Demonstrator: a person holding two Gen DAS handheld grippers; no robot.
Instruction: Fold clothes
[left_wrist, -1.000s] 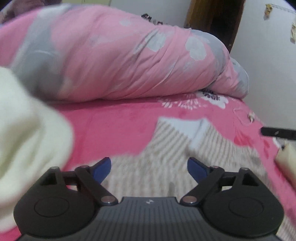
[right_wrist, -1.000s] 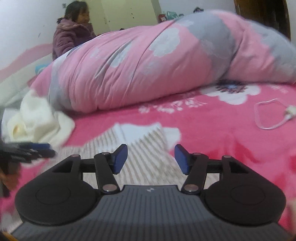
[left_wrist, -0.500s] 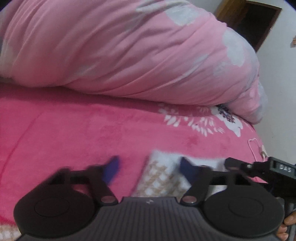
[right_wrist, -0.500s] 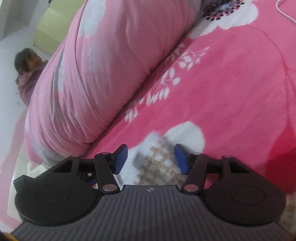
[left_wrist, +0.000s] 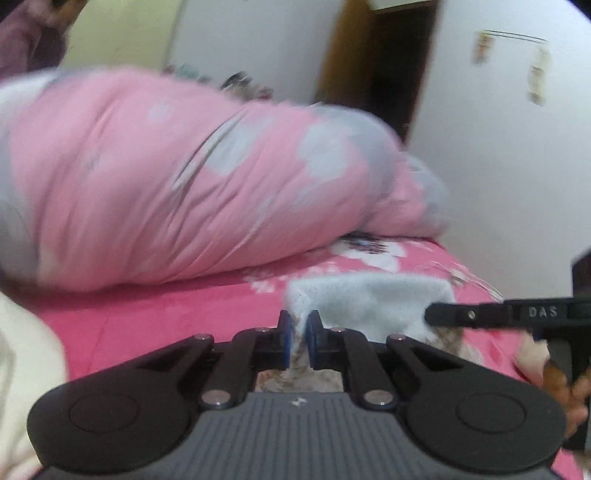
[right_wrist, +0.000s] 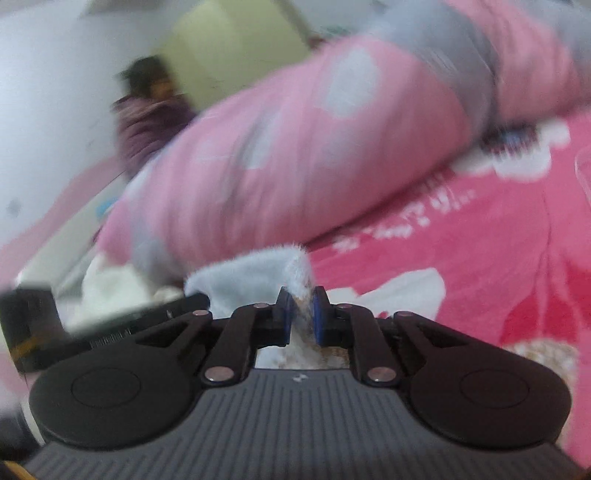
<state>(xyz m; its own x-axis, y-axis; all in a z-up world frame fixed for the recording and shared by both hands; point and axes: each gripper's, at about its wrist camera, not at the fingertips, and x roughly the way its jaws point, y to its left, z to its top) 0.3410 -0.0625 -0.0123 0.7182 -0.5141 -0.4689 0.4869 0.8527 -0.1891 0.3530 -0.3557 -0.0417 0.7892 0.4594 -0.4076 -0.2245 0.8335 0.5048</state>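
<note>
Two grippers share one fuzzy white garment (left_wrist: 373, 299) with a beige check pattern, lifted a little off the pink floral bedspread (left_wrist: 177, 314). The left gripper (left_wrist: 298, 339) has its blue pads pinched tight on the garment's left edge. The right gripper (right_wrist: 302, 314) is closing its jaws on the opposite edge, with the cloth's fluffy hem standing up between the pads. In the left wrist view the right gripper's black finger reaches in from the right onto the same hem, so the garment's top edge stretches sideways between the two tools, its long axis running across the bed, and the checked part hangs down under them.

Behind the garment lies one large rolled pink quilt (left_wrist: 184, 192) with grey-white flowers, lying lengthwise across the far side of the bed and blocking most of the view beyond. One cream-white piece of clothing (right_wrist: 110, 284) is heaped at the left near the quilt's end. One person in a purple jacket (right_wrist: 147, 125) sits behind the quilt by a pale green cupboard (right_wrist: 229, 48). One dark doorway (left_wrist: 388, 74) opens at the far right corner. Both views are blurred.
</note>
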